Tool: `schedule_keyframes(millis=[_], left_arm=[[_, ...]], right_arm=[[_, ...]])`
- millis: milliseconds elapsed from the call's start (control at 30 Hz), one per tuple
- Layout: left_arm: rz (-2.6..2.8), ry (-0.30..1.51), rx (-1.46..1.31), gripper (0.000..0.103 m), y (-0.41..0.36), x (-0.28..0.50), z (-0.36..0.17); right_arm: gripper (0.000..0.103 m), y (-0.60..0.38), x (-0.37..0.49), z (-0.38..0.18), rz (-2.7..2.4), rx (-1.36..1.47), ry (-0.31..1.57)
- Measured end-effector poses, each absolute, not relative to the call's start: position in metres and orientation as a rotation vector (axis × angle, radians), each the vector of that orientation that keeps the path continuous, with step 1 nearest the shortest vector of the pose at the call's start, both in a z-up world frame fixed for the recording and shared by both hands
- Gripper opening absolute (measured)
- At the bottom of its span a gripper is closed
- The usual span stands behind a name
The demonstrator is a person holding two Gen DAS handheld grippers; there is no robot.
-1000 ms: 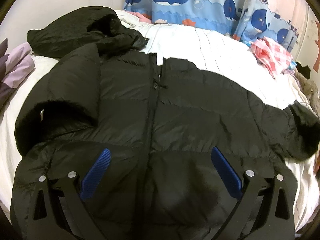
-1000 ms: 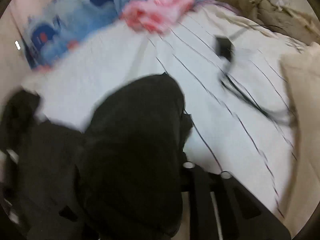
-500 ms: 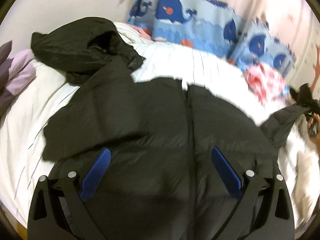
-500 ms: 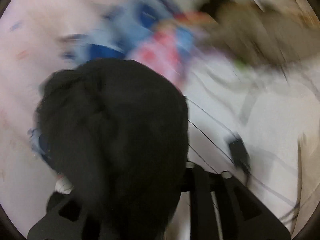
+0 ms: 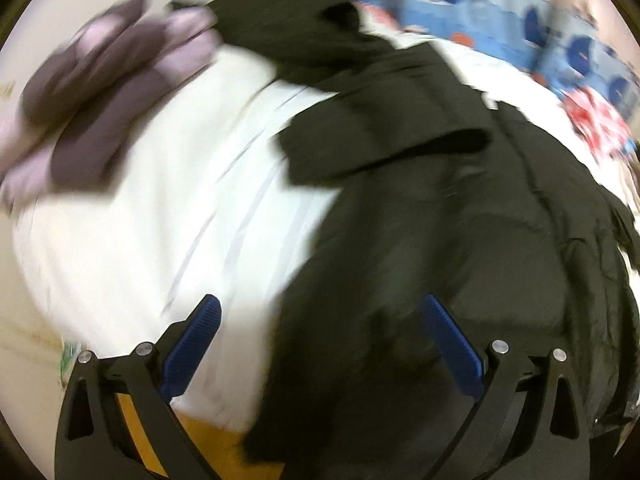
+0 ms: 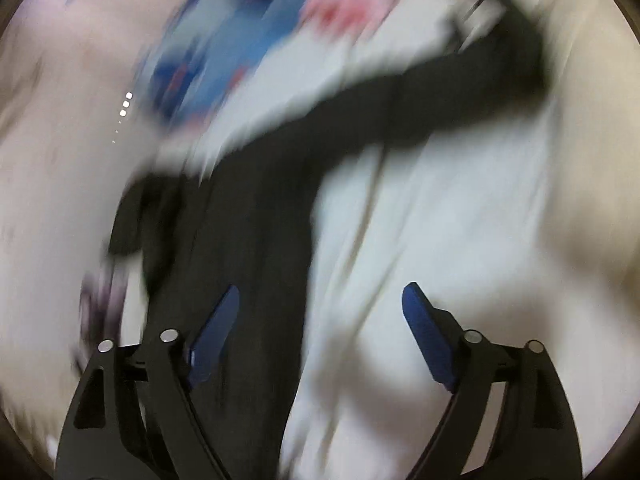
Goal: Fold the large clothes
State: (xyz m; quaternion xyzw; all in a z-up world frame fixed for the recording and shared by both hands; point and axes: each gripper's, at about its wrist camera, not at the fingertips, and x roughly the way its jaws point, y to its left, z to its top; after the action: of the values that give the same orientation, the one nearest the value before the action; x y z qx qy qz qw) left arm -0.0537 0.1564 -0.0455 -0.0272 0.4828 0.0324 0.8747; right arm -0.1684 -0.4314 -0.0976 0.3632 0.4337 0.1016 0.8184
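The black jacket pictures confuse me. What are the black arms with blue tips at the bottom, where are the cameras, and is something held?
There is no robot here. A person holds one two-finger tool in each hand, and a wide-angle camera on each tool looks forward along its fingers. That is why the black arms with blue pads appear at the bottom.

One picture comes from the left tool, the other from the right tool. Both are open and hold nothing.

A black jacket lies on a bed with a white sheet. In the right view one sleeve stretches out across the sheet. Purple fabric lies at the left, and a blue patterned cloth is behind. Both pictures are blurred by motion.
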Motion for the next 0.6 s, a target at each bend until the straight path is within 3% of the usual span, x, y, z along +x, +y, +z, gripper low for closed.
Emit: schedule_keyframes(millis=[100, 233, 300, 367, 500, 600], left_arm=[[0.083, 1.034, -0.127, 0.097, 0.186, -0.074, -0.054], [0.04, 1.037, -0.172, 0.097, 0.199, -0.089, -0.058], [0.016, 1.041, -0.17, 0.097, 0.201, -0.091, -0.06], [-0.004, 1.038, -0.168, 0.097, 0.202, -0.093, -0.058], [-0.035, 1.005, -0.187, 0.097, 0.199, -0.099, -0.043], [-0.055, 0.967, -0.199, 0.097, 0.198, -0.102, -0.028]], right_arm=[[0.081, -0.369, -0.174, -0.113, 0.292, 0.684, 1.067], [0.08, -0.317, -0.178, -0.103, 0.302, 0.533, 1.112], [0.066, -0.297, -0.178, -0.098, 0.255, 0.383, 1.14], [0.029, -0.295, -0.176, -0.082, 0.209, 0.352, 1.134], [0.014, -0.343, -0.182, -0.026, 0.21, 0.519, 0.973], [0.011, -0.383, -0.208, 0.01, 0.195, 0.604, 0.829]])
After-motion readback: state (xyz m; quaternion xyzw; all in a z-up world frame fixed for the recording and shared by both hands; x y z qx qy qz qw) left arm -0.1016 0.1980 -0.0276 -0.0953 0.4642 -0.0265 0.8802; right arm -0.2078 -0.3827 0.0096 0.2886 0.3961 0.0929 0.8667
